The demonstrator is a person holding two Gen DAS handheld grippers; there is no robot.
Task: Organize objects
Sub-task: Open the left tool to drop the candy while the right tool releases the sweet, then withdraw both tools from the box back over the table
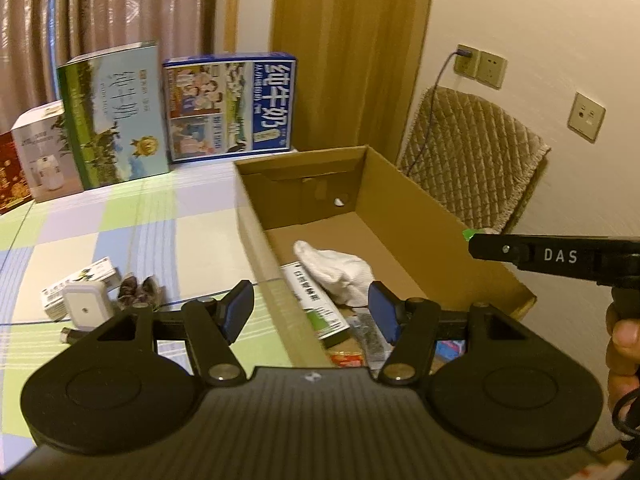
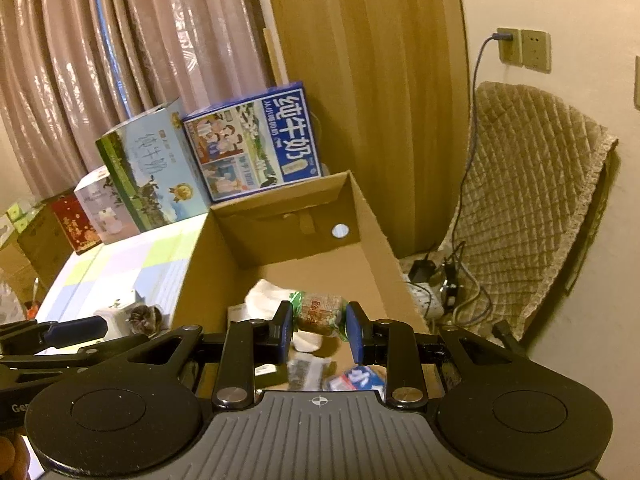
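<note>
An open cardboard box stands on the checked tablecloth. In it lie a white cloth, a green and white carton and several small packets. My left gripper is open and empty, straddling the box's near left wall. On the cloth left of the box lie a white adapter, a small carton and a dark wrapped item. My right gripper hangs over the box, shut on a green and brown snack packet. The white cloth lies below it.
Two milk cases and smaller boxes line the table's far edge before a curtain. A chair with a quilted cover stands right of the box, with a power strip and cables on the floor. A hand holds the right gripper.
</note>
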